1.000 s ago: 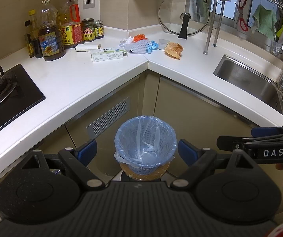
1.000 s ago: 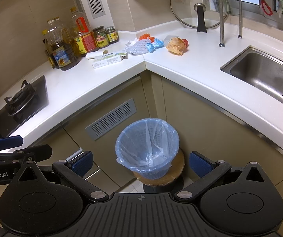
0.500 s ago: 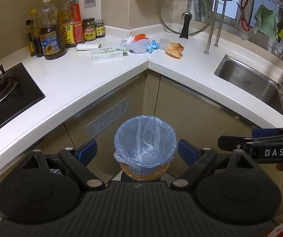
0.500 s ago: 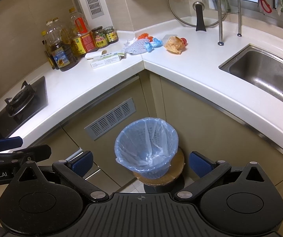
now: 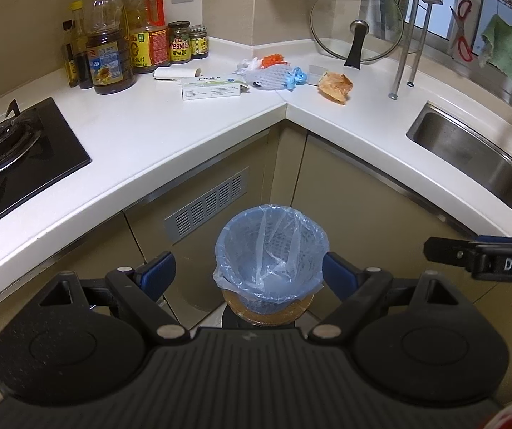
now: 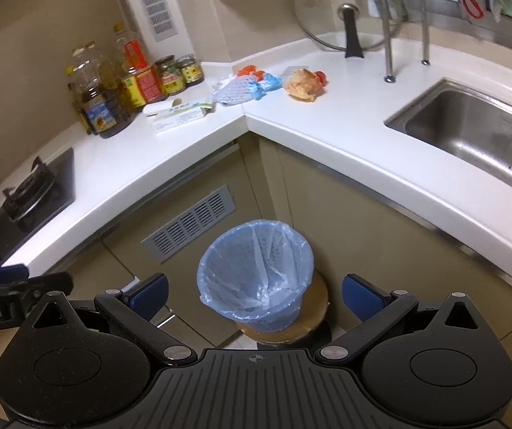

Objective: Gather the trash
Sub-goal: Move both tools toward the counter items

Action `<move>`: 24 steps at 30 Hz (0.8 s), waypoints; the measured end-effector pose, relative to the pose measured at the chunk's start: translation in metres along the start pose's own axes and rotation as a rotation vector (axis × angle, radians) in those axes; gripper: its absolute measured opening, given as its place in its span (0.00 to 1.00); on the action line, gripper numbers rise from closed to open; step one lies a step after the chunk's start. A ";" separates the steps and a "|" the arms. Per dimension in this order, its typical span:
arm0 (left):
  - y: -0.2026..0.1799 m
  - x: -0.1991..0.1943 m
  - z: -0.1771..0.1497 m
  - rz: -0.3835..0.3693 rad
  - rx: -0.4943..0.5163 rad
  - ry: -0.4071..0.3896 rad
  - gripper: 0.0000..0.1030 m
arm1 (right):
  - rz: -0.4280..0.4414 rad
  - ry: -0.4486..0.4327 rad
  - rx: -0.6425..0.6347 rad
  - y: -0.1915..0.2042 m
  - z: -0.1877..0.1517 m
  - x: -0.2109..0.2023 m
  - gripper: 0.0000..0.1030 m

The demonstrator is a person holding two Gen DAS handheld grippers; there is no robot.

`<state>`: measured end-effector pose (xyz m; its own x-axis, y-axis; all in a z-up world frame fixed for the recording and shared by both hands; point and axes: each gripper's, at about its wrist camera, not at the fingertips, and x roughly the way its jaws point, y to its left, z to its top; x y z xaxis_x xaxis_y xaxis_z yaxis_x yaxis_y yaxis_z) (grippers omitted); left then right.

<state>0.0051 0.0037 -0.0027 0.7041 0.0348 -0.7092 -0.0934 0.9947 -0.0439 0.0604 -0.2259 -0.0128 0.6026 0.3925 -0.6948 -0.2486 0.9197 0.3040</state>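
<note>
1. Spanning the corner, we see the white L-shaped worktop (image 5: pixel 141 136).
2. We see the blue mesh bin lined with a clear bag (image 5: pixel 270 261) on the floor below, empty.
3. Our left tool (image 5: pixel 249 273) and right tool (image 6: pixel 254 293) hover spread, holding nothing.
4. Trash lies at the worktop's back corner: white medicine carton (image 5: pixel 211 87), pale foam net (image 5: pixel 270 77), crumpled orange wrapper (image 5: pixel 334 85).

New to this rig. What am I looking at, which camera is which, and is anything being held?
No robot arm: a person holds a two-finger gripper in each hand, with a fisheye camera on each looking along the fingers. One picture is from the left gripper, one from the right gripper. Both are open and hold nothing. On the white corner countertop lie a white cardboard box, white mesh fruit netting and a crumpled orange wrapper. Below stands a blue bag-lined bin.
</note>
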 end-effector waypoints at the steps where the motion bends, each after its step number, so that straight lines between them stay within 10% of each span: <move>1: 0.002 0.002 0.002 0.000 -0.003 -0.004 0.85 | 0.004 -0.001 0.014 -0.003 0.003 0.002 1.00; 24: 0.061 0.138 0.138 -0.098 0.122 -0.066 0.85 | -0.065 -0.099 0.107 -0.006 0.103 0.111 1.00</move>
<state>0.1931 0.0825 -0.0061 0.7505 -0.0608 -0.6581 0.0613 0.9979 -0.0224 0.2073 -0.1889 -0.0244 0.6881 0.3247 -0.6489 -0.1278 0.9346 0.3321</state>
